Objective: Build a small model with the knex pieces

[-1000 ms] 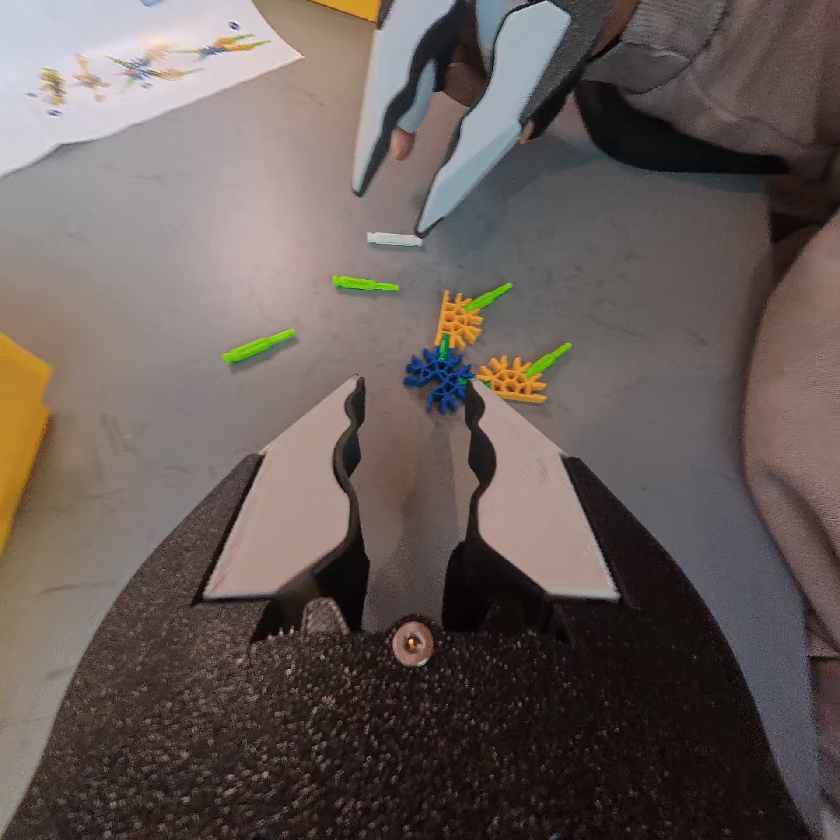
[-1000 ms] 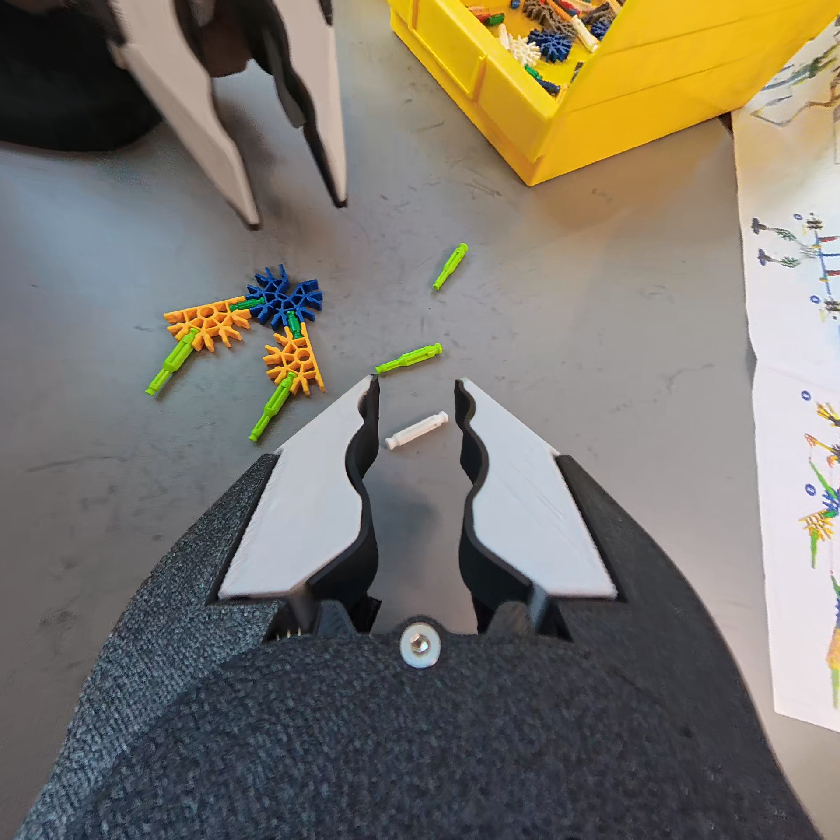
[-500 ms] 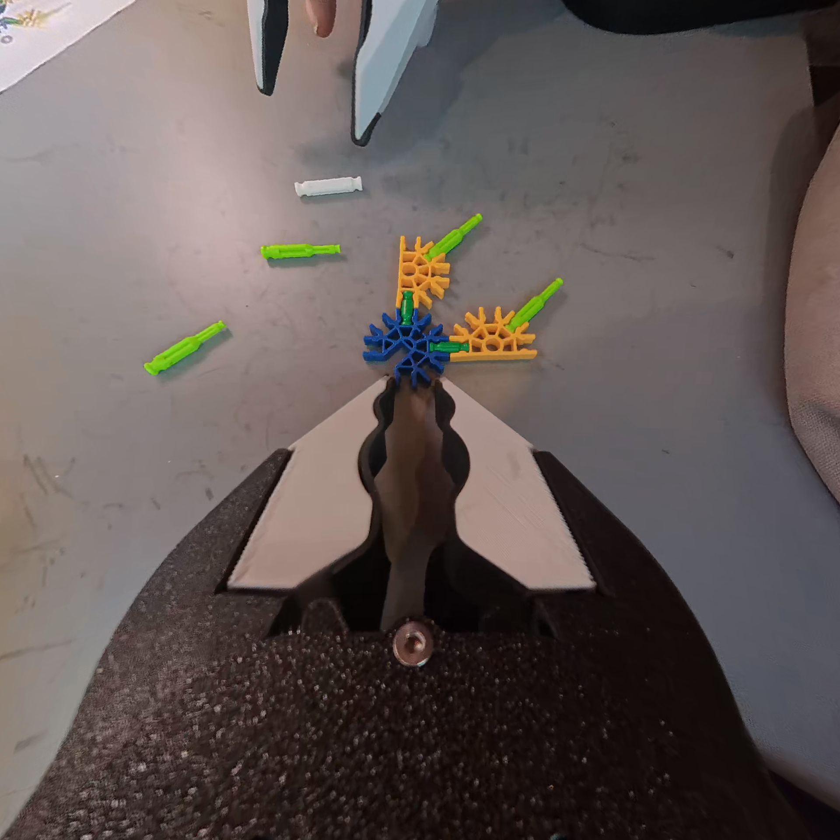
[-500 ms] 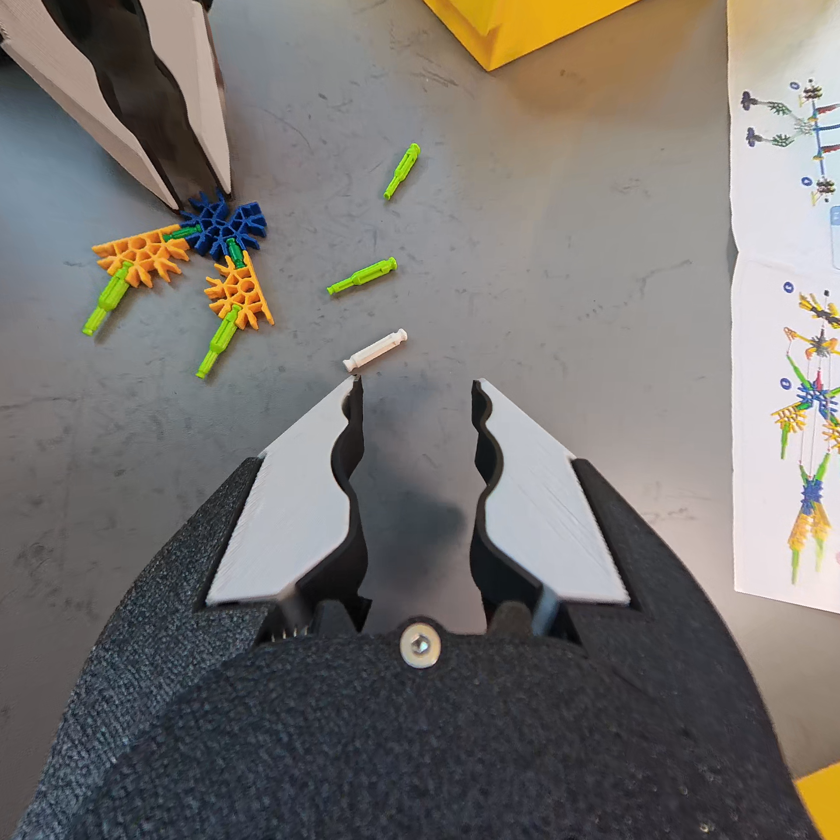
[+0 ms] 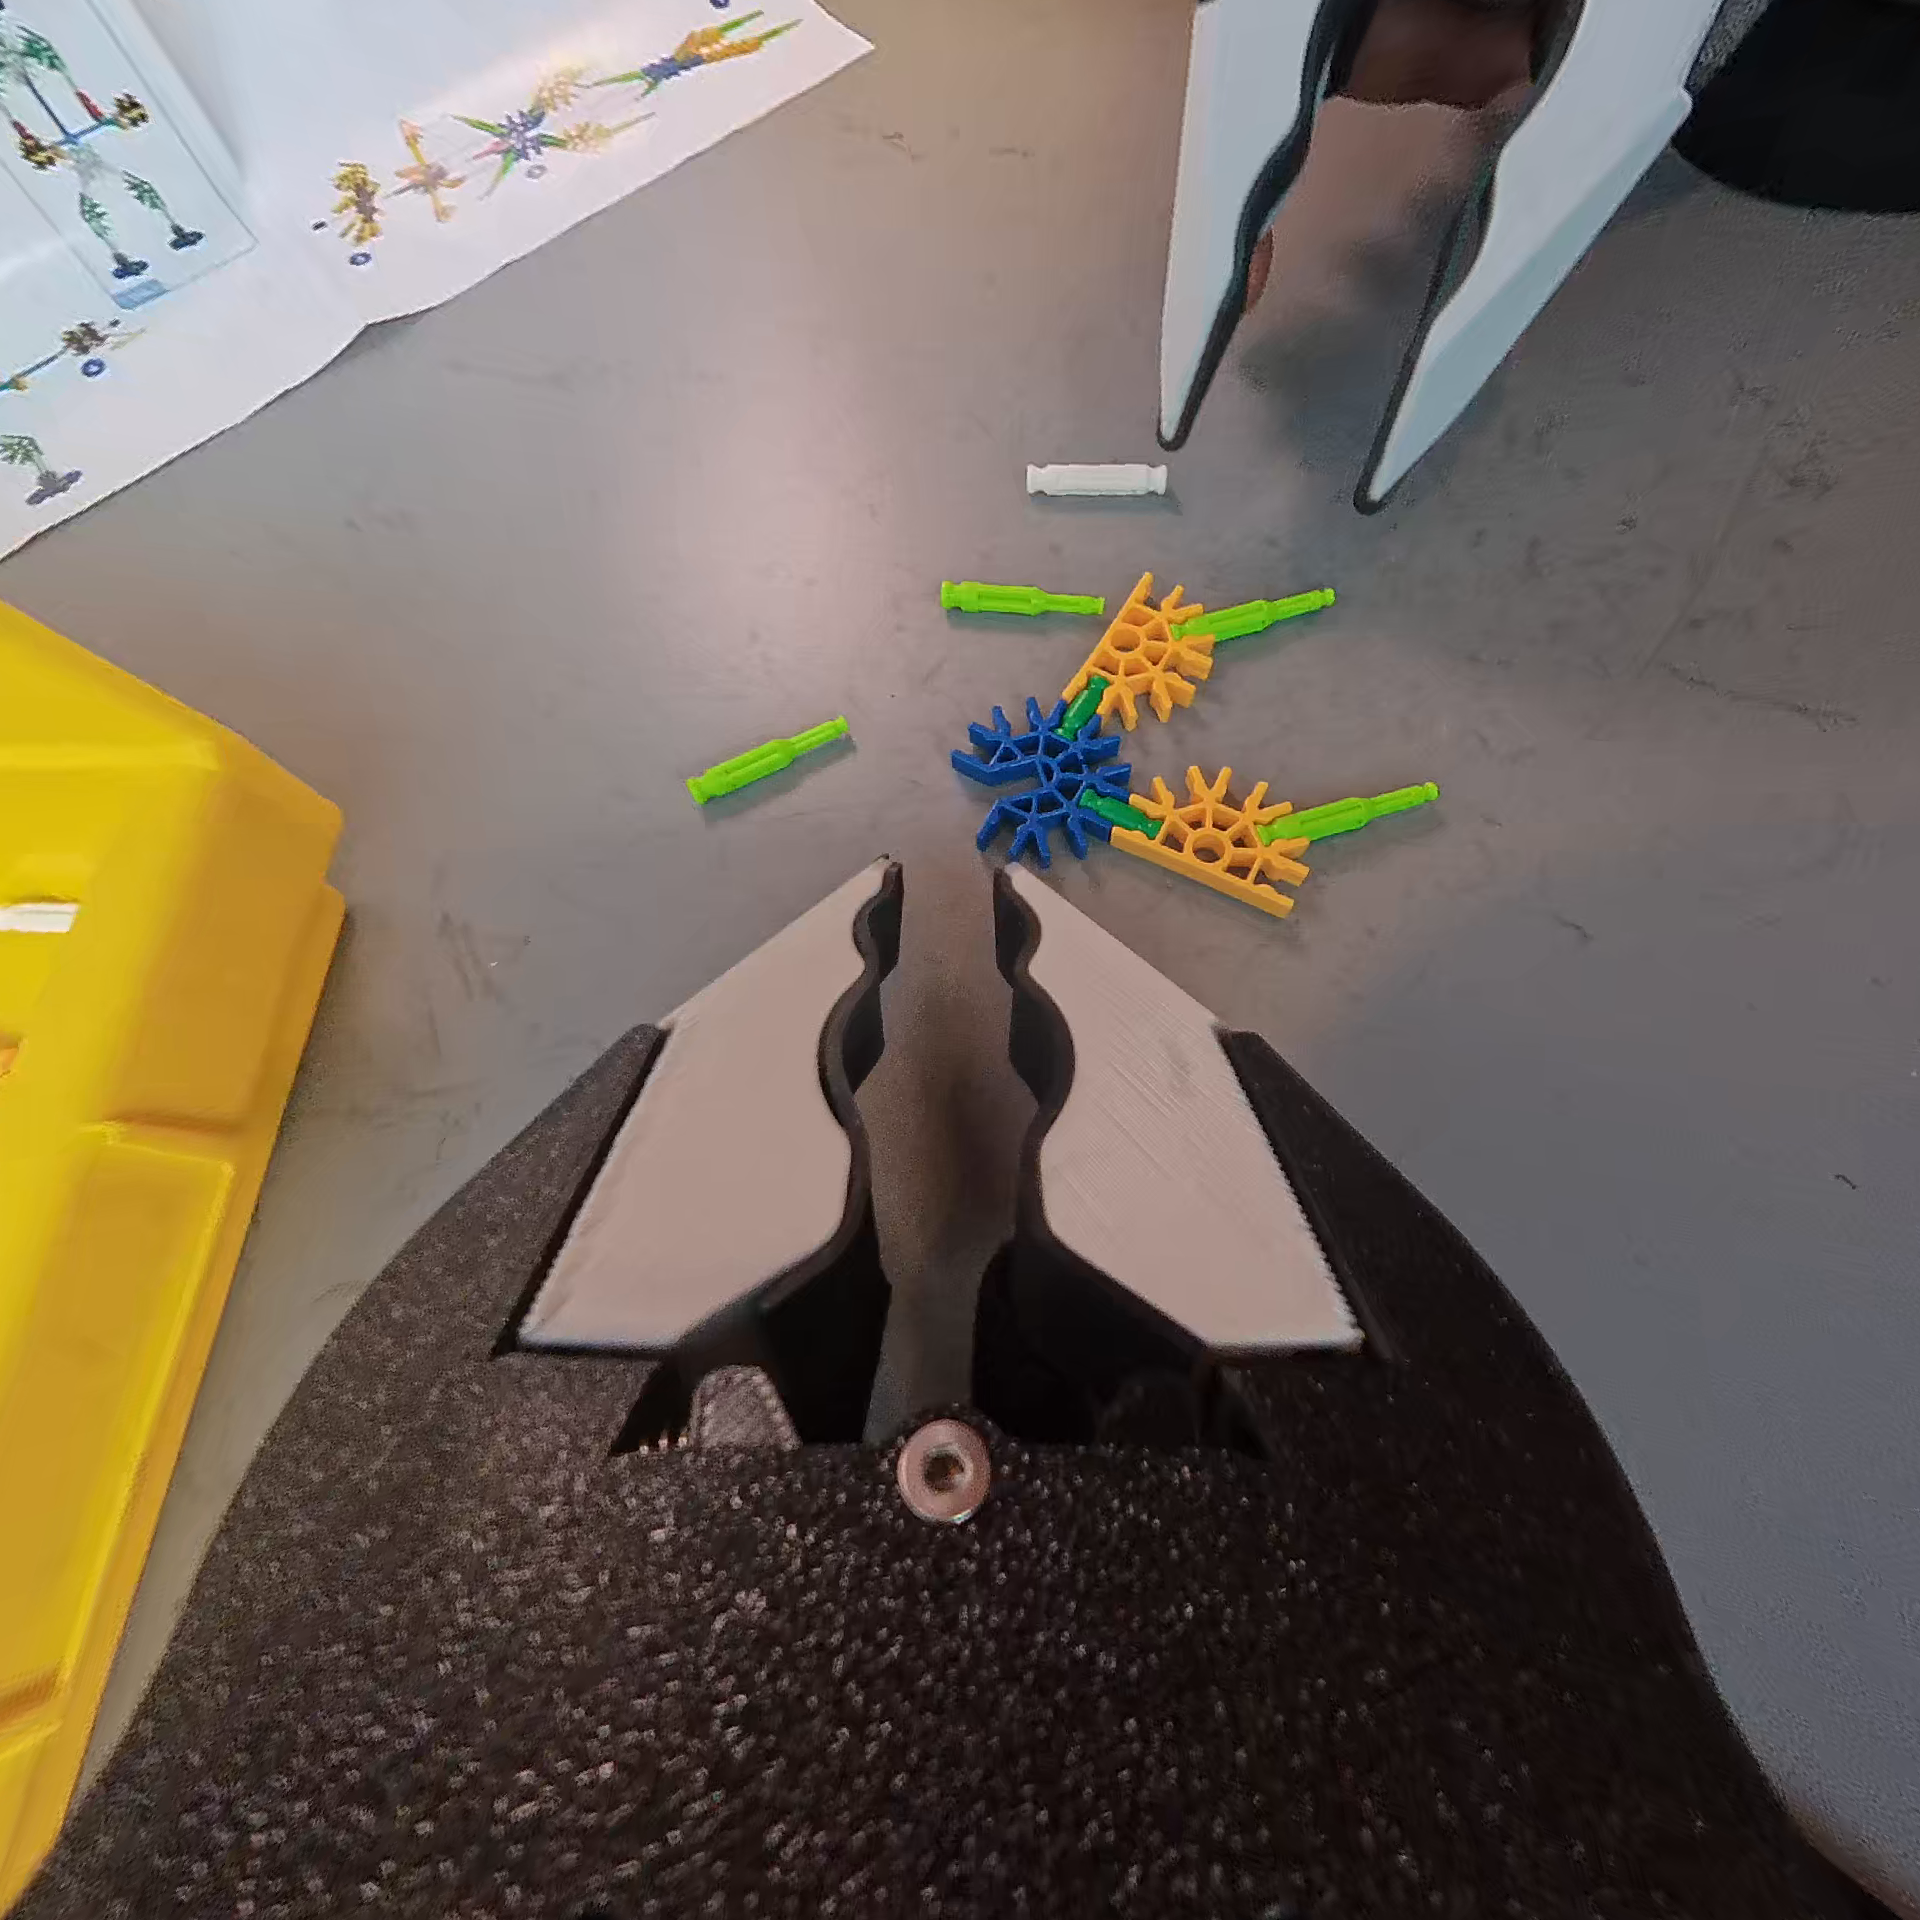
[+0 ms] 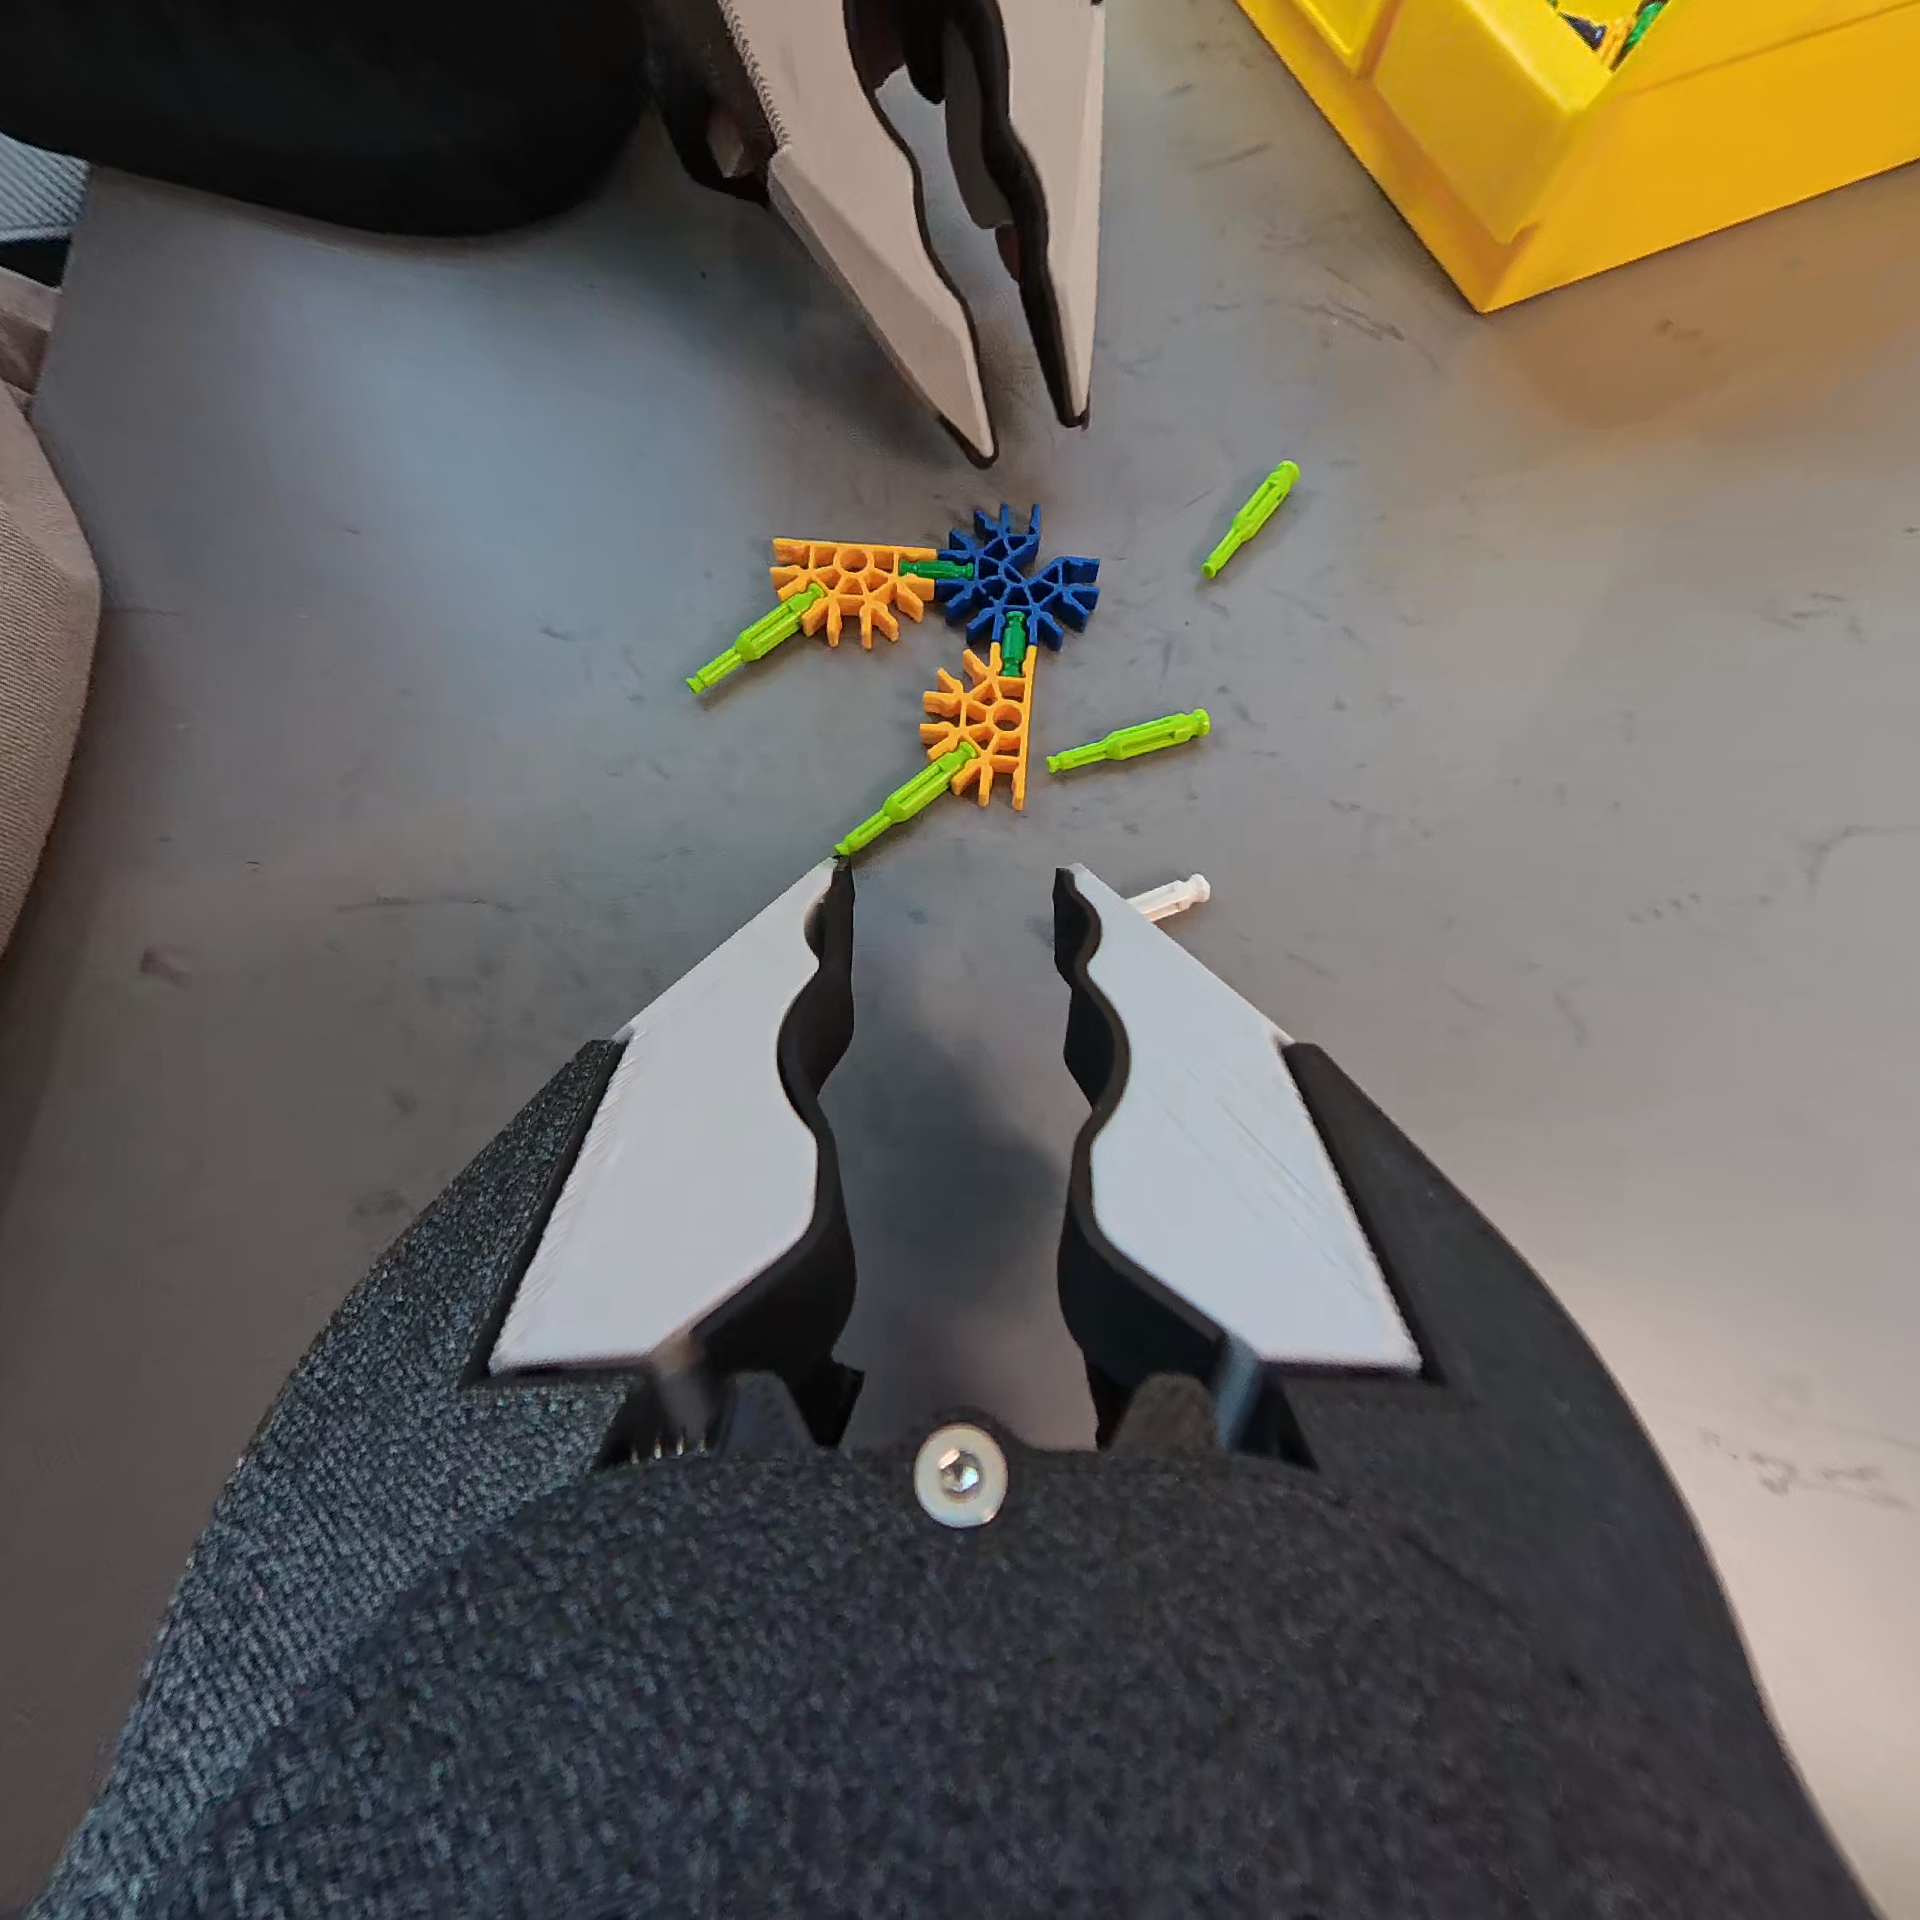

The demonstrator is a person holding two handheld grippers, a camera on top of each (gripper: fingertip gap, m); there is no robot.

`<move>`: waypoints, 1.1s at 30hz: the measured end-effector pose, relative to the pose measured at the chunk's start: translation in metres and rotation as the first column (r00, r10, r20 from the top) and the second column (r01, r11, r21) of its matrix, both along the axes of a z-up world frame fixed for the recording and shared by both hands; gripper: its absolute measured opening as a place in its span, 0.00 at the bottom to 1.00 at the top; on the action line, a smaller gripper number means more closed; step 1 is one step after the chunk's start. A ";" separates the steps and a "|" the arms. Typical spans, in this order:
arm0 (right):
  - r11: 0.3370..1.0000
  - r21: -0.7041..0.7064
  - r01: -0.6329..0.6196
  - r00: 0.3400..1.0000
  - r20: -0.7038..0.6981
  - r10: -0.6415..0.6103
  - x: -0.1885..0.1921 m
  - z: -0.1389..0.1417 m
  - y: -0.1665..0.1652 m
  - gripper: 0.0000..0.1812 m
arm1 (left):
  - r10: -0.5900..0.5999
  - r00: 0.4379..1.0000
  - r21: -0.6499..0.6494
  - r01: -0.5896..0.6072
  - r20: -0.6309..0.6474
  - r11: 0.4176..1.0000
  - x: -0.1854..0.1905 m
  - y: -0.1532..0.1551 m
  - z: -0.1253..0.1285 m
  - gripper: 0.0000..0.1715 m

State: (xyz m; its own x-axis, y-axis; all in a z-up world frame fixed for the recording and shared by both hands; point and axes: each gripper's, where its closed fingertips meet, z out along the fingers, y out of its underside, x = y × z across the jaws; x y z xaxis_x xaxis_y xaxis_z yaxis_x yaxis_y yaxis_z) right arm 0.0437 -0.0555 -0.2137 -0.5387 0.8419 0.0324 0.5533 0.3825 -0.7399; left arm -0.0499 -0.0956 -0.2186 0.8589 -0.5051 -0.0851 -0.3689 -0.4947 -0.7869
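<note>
A small assembly lies on the grey table: a blue connector (image 5: 1039, 779) (image 6: 1018, 582) joined by short green rods to two orange connectors (image 5: 1143, 655) (image 5: 1210, 836), each with a light green rod sticking out. My left gripper (image 5: 945, 868) (image 6: 1029, 436) is just short of the blue connector, with only a narrow gap between its jaws and nothing in it. My right gripper (image 6: 951, 873) (image 5: 1270, 473) is open and empty. A white rod (image 6: 1169, 894) (image 5: 1096, 480) lies just beside its right fingertip. Its left fingertip is next to one green rod's end.
Two loose green rods (image 5: 1023, 601) (image 5: 769, 761) lie left of the assembly. A yellow parts bin (image 5: 125, 1039) (image 6: 1610, 156) stands to one side. A printed instruction sheet (image 5: 312, 156) lies at the back left. Beige fabric (image 6: 42, 623) is at the table edge. Across from one pair of fingers to the other is roughly 11 cm.
My left gripper narrowed, reached the blue connector, then drew back a little and leftward; the bin came into its view. My right gripper shifted so the white rod now lies beside its right fingertip.
</note>
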 end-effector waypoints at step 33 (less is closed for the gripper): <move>0.993 -0.089 -0.077 0.995 0.057 0.082 0.010 0.010 -0.039 0.09 | -0.096 0.994 -0.025 0.097 0.045 0.995 0.037 -0.005 -0.002 0.13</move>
State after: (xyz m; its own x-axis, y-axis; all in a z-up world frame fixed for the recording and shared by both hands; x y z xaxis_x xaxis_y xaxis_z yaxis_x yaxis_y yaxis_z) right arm 0.0535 -0.0946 -0.2034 -0.6029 0.7944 -0.0736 0.5685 0.3630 -0.7383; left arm -0.0132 -0.1009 -0.2207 0.8087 -0.5873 -0.0332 -0.3812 -0.4801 -0.7900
